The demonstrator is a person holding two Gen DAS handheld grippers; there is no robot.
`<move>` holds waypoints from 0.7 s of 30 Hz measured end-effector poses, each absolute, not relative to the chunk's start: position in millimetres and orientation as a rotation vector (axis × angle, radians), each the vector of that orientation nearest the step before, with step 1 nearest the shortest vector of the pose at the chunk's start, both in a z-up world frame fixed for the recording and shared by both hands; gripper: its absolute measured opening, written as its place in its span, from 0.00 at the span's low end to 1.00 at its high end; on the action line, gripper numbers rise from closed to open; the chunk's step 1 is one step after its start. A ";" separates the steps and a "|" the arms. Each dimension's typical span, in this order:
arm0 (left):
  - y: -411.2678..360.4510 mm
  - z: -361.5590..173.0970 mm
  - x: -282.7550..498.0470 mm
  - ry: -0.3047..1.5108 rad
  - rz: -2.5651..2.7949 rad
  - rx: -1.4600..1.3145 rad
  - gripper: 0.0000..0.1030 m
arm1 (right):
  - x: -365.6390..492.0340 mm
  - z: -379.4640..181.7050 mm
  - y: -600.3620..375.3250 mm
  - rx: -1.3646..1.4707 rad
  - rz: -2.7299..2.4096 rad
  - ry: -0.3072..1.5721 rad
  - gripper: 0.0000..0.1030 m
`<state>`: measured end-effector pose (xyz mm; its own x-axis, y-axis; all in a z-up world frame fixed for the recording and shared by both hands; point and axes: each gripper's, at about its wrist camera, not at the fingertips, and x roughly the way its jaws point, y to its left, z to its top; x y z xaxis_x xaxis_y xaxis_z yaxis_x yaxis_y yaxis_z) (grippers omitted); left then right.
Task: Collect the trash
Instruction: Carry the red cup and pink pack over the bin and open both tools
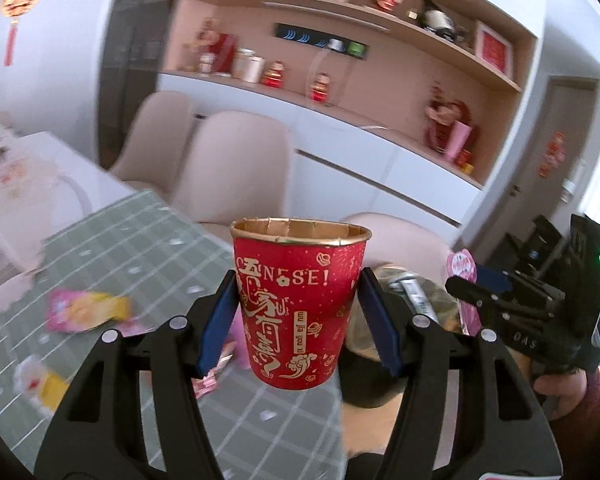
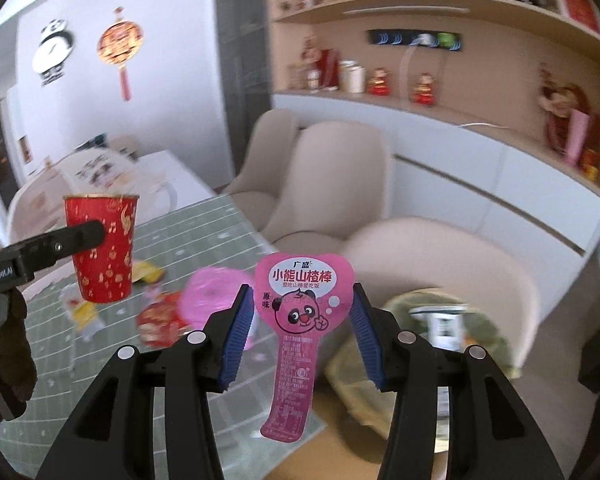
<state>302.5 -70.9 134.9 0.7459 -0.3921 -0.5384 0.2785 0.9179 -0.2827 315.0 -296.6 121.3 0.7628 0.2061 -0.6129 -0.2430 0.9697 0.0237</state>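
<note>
The left gripper (image 1: 298,312) is pinching a red paper cup (image 1: 300,304) reading "NESE!", above the green checked table (image 1: 140,248). The right gripper (image 2: 302,332) is clamping a pink wrapper (image 2: 298,320) printed "小熊山楂棒", beside that table

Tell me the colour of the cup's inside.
Gold, seen best in the left wrist view of the cup.

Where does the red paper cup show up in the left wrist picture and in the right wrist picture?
Left wrist view: red paper cup bottom centre, upright, clamped in the left gripper.
Right wrist view: the cup is at mid-left, with one black finger across it.
Shared landmark: the green checked tablecloth lies behind the cup in both views.
</note>
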 end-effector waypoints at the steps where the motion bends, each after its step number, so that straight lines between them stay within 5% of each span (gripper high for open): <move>1: -79.6 133.7 306.9 0.633 -0.393 -0.191 0.56 | 316.4 121.7 -309.5 -0.055 0.216 0.658 0.45; 21: -279.8 39.4 440.4 0.995 -0.740 -0.161 0.56 | 361.3 85.0 -481.1 0.104 -0.062 0.715 0.45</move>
